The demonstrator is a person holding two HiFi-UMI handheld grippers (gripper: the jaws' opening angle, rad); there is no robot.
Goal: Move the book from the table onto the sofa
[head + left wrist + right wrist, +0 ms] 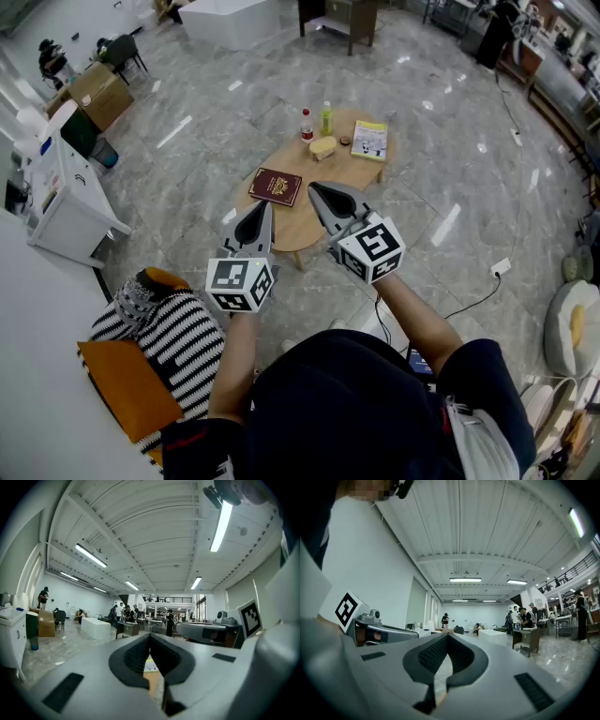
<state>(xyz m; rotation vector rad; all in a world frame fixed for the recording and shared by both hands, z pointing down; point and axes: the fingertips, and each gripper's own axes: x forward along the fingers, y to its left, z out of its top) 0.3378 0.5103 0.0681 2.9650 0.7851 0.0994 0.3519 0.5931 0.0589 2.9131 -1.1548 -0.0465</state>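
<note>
- The left gripper is held level on a bent forearm at the near edge of the worktop, its tip pointing over that edge. Its fingers are closed, pad against pad, with nothing held.
- The right gripper is also level, on a straighter arm, and reaches a little further over the worktop than the left one. Its fingers are pressed together and empty.
- The book is dark red. It lies flat on the near-left part of the worktop, just beyond the two tips and touched by neither.
- A white cabinet stands well to the left of the worktop.
- A striped cushion and an orange cushion lie near-left of the worktop, beside the person's left arm.
- At the far side of the worktop stand a red-capped bottle and a yellow bottle, close together, with a pale yellow lump just in front of them.
- A yellow booklet lies flat on the far-right part of the worktop, well apart from the book.
- A socket with a cable lies on the floor to the right of the worktop.
</note>
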